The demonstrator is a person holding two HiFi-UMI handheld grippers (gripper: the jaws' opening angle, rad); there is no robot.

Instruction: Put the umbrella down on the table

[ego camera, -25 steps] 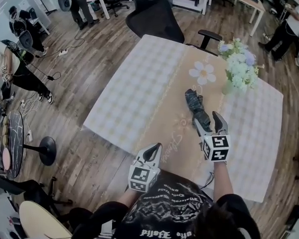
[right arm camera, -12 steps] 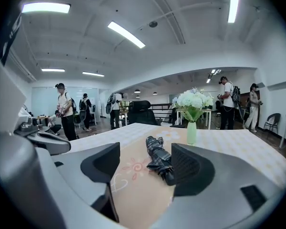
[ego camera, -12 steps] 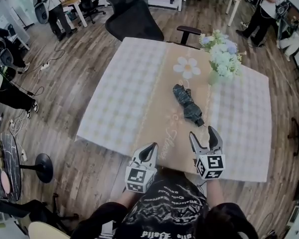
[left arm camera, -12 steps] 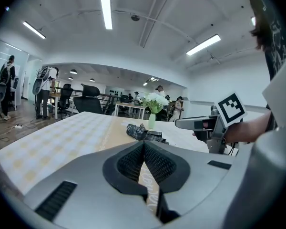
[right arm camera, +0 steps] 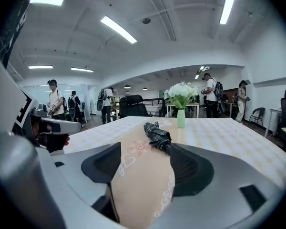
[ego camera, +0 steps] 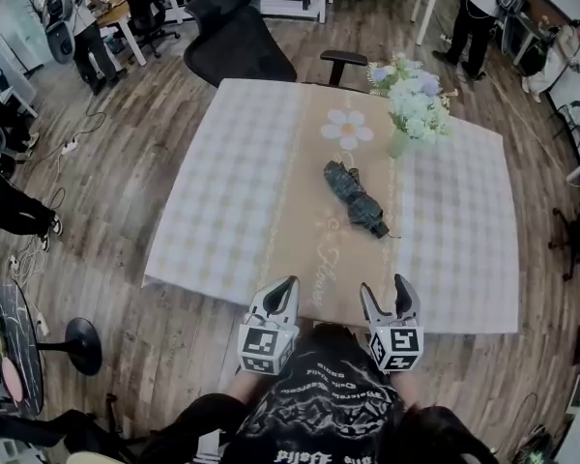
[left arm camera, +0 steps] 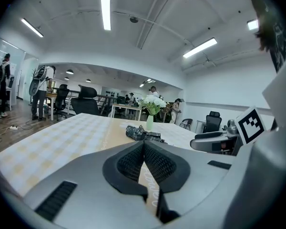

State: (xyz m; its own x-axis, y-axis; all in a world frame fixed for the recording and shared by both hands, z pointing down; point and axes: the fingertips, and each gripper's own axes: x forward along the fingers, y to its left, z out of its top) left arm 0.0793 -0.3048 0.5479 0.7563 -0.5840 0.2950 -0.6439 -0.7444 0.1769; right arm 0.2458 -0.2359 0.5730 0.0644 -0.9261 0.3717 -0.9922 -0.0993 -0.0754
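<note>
The folded dark plaid umbrella (ego camera: 354, 197) lies on the tan runner in the middle of the table (ego camera: 222, 201), untouched by either gripper. It also shows in the left gripper view as the umbrella (left arm camera: 140, 133) and in the right gripper view as the umbrella (right arm camera: 157, 136). My right gripper (ego camera: 386, 291) hovers at the table's near edge, well short of the umbrella. Its jaws are open and have just been closing a little, with nothing between them (right arm camera: 144, 149). My left gripper (ego camera: 286, 286) is beside it at the near edge, shut and empty (left arm camera: 144, 143).
A vase of white flowers (ego camera: 407, 104) stands on the table just beyond the umbrella, to its right. A black office chair (ego camera: 234, 35) is at the far side. Several people stand by desks in the background. Wooden floor surrounds the table.
My right gripper has drawn back from the umbrella's handle end to the table's near edge, leaving the umbrella lying on the runner. The left gripper has barely shifted.
</note>
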